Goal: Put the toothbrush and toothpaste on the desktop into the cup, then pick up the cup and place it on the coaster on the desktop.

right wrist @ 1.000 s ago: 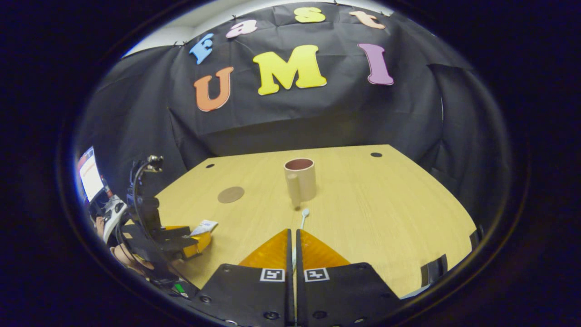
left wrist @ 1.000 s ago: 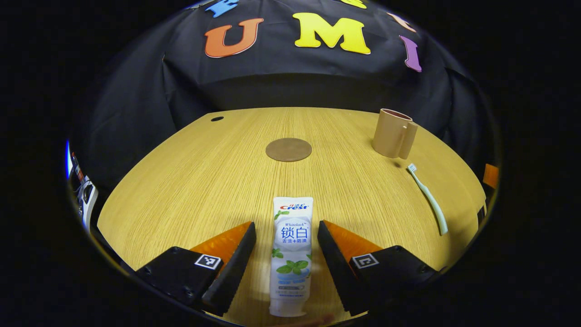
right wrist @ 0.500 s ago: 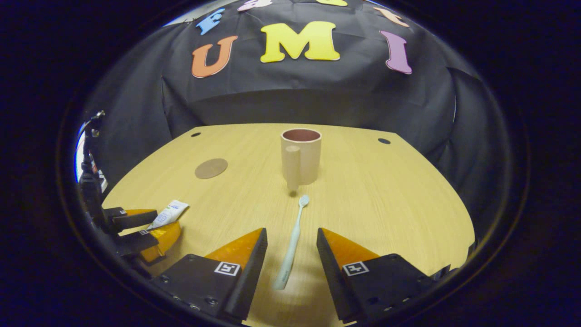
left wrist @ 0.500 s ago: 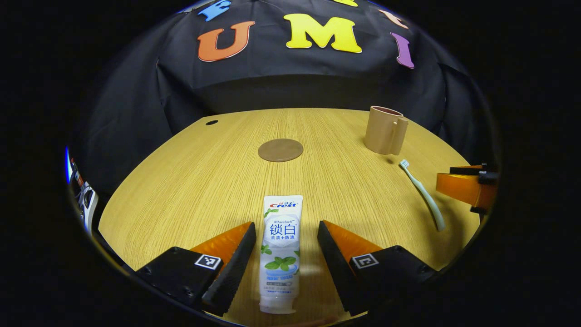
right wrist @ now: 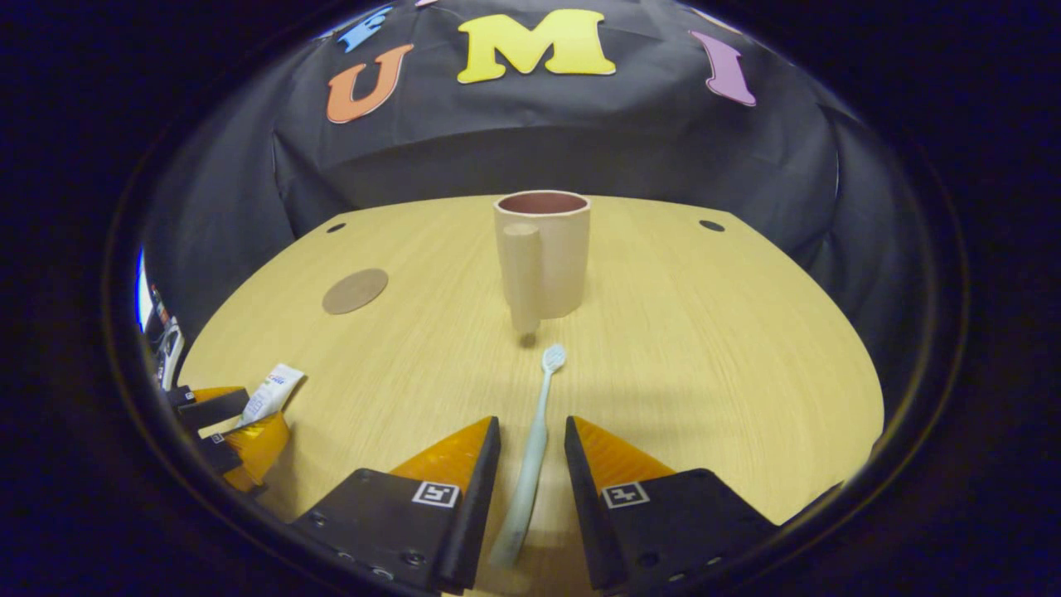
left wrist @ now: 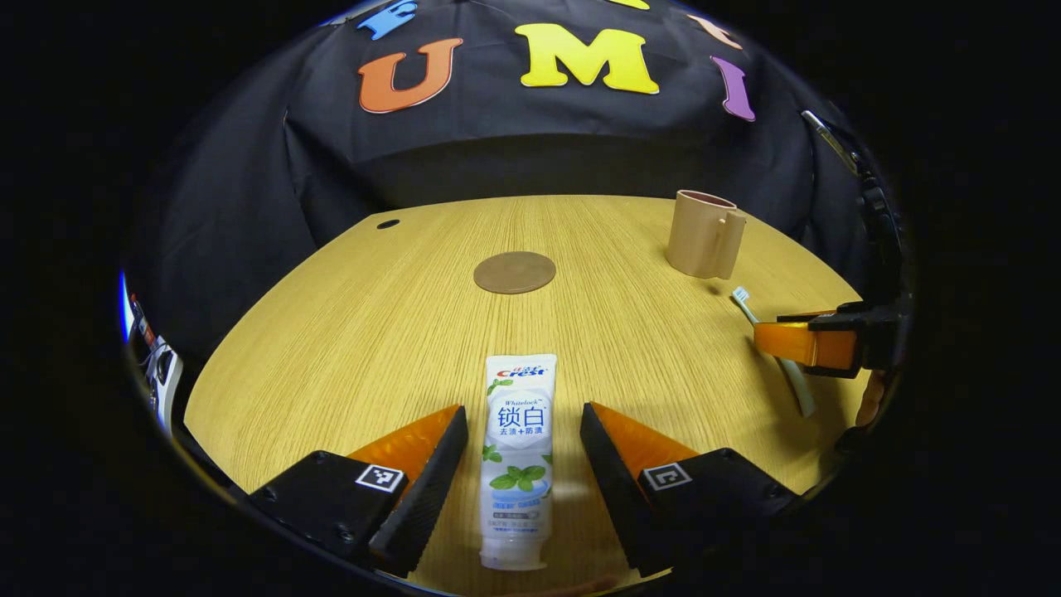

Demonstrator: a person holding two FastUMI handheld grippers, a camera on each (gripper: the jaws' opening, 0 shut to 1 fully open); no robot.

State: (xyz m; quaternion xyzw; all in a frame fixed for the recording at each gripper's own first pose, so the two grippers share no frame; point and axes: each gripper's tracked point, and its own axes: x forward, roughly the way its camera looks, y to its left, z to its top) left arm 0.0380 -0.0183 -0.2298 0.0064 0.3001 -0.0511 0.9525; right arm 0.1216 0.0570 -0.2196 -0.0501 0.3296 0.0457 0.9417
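Two fingers of your left hand-held gripper [left wrist: 524, 427] stand apart astride the toothpaste [left wrist: 517, 452] flat on the tabletop [left wrist: 348, 332]. In the right gripper view, your right hand-held gripper [right wrist: 532, 435] straddles the toothbrush [right wrist: 530, 456], open, cup [right wrist: 543, 255] ahead, coaster [right wrist: 355, 291] left.

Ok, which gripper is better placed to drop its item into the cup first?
Probably the right gripper: its fingers narrowly straddle the toothbrush handle, and the cup stands straight ahead. The left gripper straddles the toothpaste with wider gaps, and the cup lies farther off.
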